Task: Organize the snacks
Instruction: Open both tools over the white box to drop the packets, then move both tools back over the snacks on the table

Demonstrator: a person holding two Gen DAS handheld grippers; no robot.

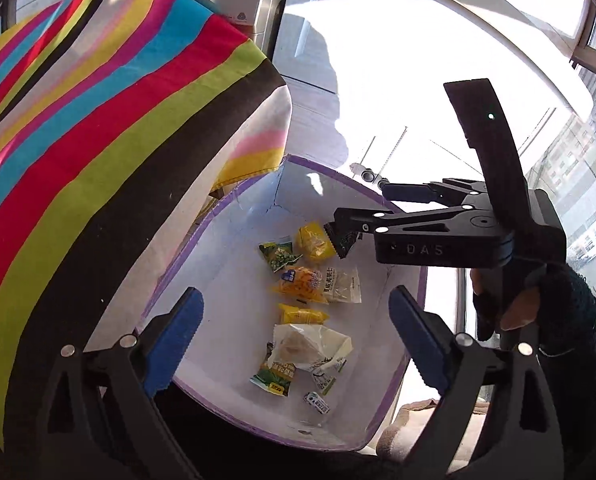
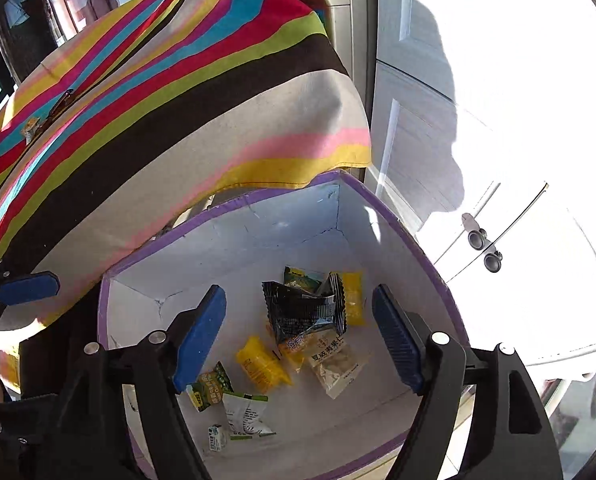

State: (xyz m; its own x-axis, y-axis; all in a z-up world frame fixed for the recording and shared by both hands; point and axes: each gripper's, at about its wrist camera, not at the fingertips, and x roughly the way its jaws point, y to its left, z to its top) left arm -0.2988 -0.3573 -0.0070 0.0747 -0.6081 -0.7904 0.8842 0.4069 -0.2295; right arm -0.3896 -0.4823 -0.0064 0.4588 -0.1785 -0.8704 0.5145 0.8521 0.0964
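Black packet (image 2: 303,312) apparently mid-drop beneath spread, empty right gripper (image 2: 298,334); left gripper (image 1: 294,330) likewise spread empty above purple-rimmed box (image 1: 202,232).

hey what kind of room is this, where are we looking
Probably a sunny room or enclosed balcony in a home. A table under a striped tablecloth, white cabinet doors with round knobs, and big windows facing apartment buildings suggest it. A purple-edged box of snack packets sits beside the table.
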